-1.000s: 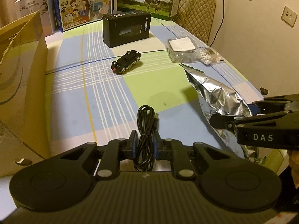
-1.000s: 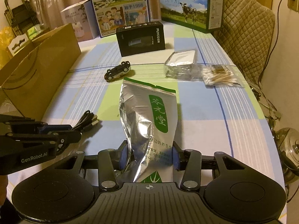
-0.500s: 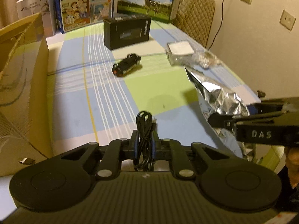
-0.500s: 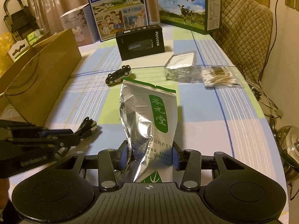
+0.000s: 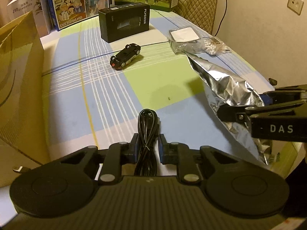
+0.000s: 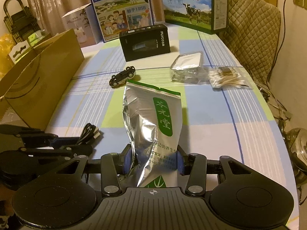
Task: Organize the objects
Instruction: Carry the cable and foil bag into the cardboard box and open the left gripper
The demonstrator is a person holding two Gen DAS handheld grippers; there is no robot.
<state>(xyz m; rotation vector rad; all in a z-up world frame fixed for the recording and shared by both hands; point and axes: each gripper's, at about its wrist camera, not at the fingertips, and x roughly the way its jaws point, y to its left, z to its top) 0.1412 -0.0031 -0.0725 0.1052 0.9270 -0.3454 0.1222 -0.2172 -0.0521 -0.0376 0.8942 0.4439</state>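
Left wrist view: the left gripper (image 5: 147,148) is clamping a coiled black cable (image 5: 147,128) between its blue pads, and over the last second the cable has been lifting off the checked tablecloth (image 5: 80,99), the whole view tipping up toward the far boxes. Beside it, the right gripper (image 6: 153,160) is still gripping the lower part of a silver tea pouch (image 6: 151,126), which is standing clear of the cloth. With both loads now airborne, the carrying step appears to be starting; the open brown cardboard box (image 6: 38,80) at the left edge looks the likely destination, though that is a guess.

Waiting on the table: one toy car (image 6: 122,76) lying overturned, one black product box (image 6: 145,41), one clear packet with a white insert (image 6: 187,65), one bag of cotton swabs (image 6: 227,77). Standing at the back are two milk cartons (image 6: 120,9) and one humidifier box (image 5: 25,9).
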